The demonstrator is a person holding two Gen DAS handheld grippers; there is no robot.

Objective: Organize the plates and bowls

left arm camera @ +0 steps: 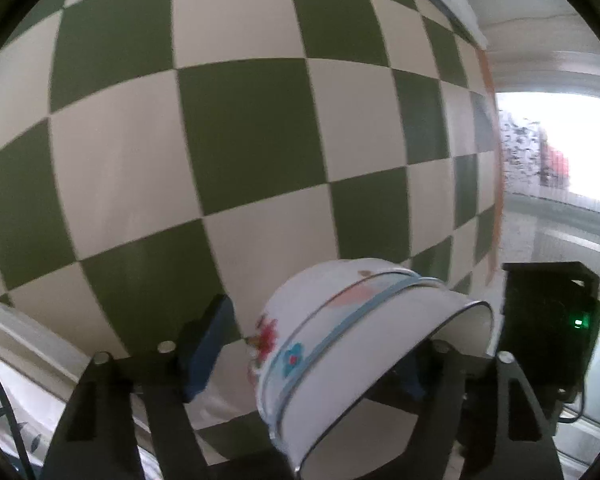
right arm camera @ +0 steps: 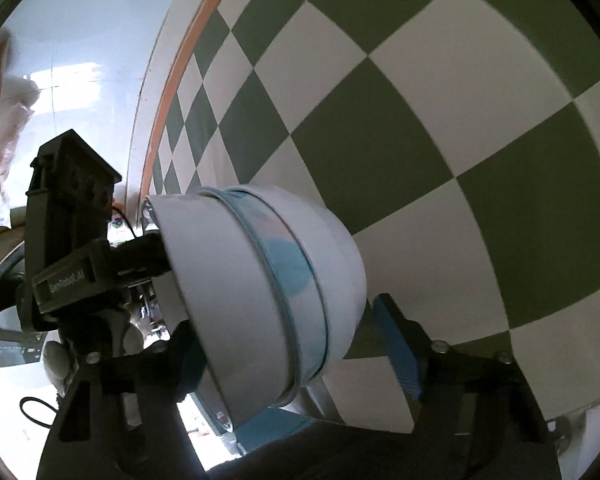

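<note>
In the left wrist view a white bowl [left arm camera: 340,352] with a blue band and a red flower lies tilted between my left gripper's [left arm camera: 312,352] blue-padded fingers [left arm camera: 206,344]; the left pad stands apart from it and the right pad is hidden behind it. In the right wrist view the same white, blue-banded bowl [right arm camera: 268,292] lies on its side between my right gripper's [right arm camera: 296,360] fingers [right arm camera: 396,352]; the right pad is near its base and the left one is hidden. The other gripper's black body [right arm camera: 68,224] reaches the bowl's rim from the left.
A green-and-white checkered surface [left arm camera: 220,120] fills both views. A white plate edge [left arm camera: 16,344] shows at lower left in the left wrist view. A bright window [left arm camera: 560,148] and the other gripper's black housing [left arm camera: 548,320] are at right. An orange trim [right arm camera: 180,64] borders the checkers.
</note>
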